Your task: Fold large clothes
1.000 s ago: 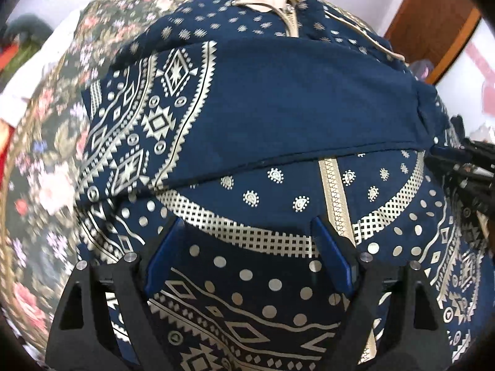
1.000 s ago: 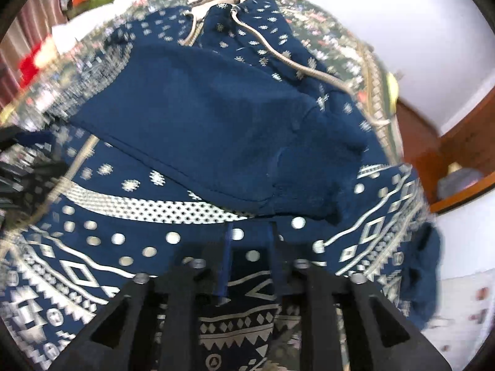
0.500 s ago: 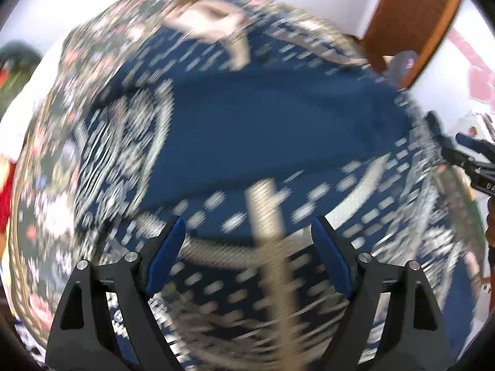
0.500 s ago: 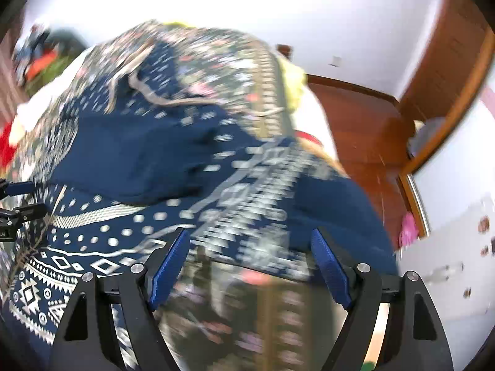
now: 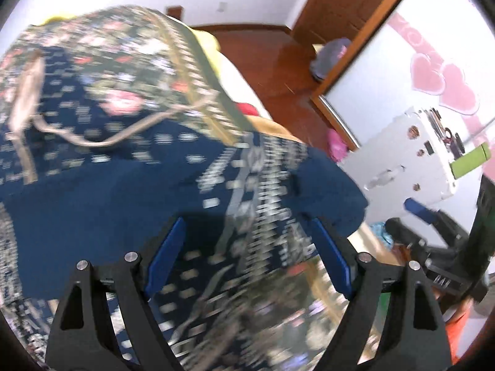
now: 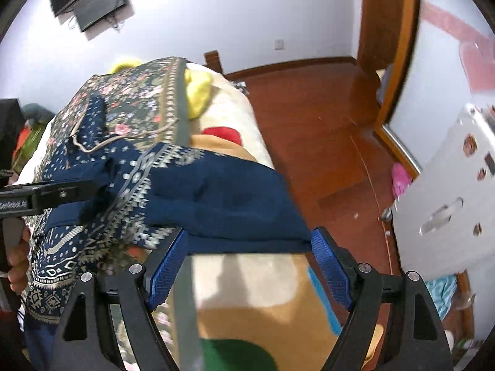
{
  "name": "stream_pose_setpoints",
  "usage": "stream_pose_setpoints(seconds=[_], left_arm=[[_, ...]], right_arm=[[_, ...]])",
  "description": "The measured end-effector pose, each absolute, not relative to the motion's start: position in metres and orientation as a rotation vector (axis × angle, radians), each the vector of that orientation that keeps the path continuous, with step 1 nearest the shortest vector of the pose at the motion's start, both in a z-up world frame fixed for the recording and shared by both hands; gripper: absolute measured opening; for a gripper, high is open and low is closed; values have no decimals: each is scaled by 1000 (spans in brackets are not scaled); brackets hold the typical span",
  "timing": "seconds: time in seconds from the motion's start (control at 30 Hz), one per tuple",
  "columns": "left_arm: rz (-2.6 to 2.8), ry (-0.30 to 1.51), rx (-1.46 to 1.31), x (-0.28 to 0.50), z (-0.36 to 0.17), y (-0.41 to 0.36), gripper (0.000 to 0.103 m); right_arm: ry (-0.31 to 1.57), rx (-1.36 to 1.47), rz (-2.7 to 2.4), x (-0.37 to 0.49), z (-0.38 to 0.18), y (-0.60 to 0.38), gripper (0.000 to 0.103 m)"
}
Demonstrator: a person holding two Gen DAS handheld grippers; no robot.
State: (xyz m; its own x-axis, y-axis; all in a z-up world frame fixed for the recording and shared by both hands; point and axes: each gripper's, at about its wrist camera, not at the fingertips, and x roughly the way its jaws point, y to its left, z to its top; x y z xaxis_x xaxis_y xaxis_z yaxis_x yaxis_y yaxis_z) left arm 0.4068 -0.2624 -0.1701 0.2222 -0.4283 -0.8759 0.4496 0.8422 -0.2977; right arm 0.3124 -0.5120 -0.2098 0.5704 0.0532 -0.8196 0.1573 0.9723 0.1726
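- Both jaws spread, nothing pinched: left gripper [image 5: 247, 259], right gripper [image 6: 247, 262], its jaws just opened.
- Navy patterned garment [image 6: 216, 194] lies on bed [image 6: 263, 284], plain end overhanging edge.
- Risk: overhang slides floorward, undoing fold.

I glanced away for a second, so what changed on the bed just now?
The right gripper, whose jaws were nearly shut above the navy patterned garment, has just opened them, nothing between. Both grippers swung toward the bed's edge, over the sleeve end. The left gripper stayed open; the garment remains on the floral bedspread.
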Motion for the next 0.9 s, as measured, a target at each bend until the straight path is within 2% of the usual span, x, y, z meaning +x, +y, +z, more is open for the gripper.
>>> stream_pose_setpoints(seconds=[0.1,0.2,0.37,0.43,0.47,0.5,0.53,0.6,0.73,0.9], left_arm=[[-639,1264,16,414,-186,-290,83],[-633,1310,17,419,-203,-309,79],[-626,1245,48,422,-203,-330,76],[-636,1232,40,425,-202,-337,58],[-636,1232,44,427,-203,-342,53],[-633,1232,61,430,-208,-347,41],[-622,1228,105,430,-211,-353,25],[-602,1211,171,427,-215,-360,4],[-637,1146,206,417,-192,-356,3],[-639,962,243,401,-118,-331,3]], right_arm=[[975,279,-64,310,-219,-523,80],[977,324,-55,307,-224,-532,80],[975,355,-45,309,-229,-539,80],[977,362,-42,310,-230,-539,80],[980,368,-40,311,-231,-539,80],[981,373,-38,311,-231,-539,80],[980,378,-35,311,-231,-540,80],[975,384,-30,310,-230,-540,80],[971,372,-34,310,-226,-541,80],[948,362,-43,316,-213,-542,80]])
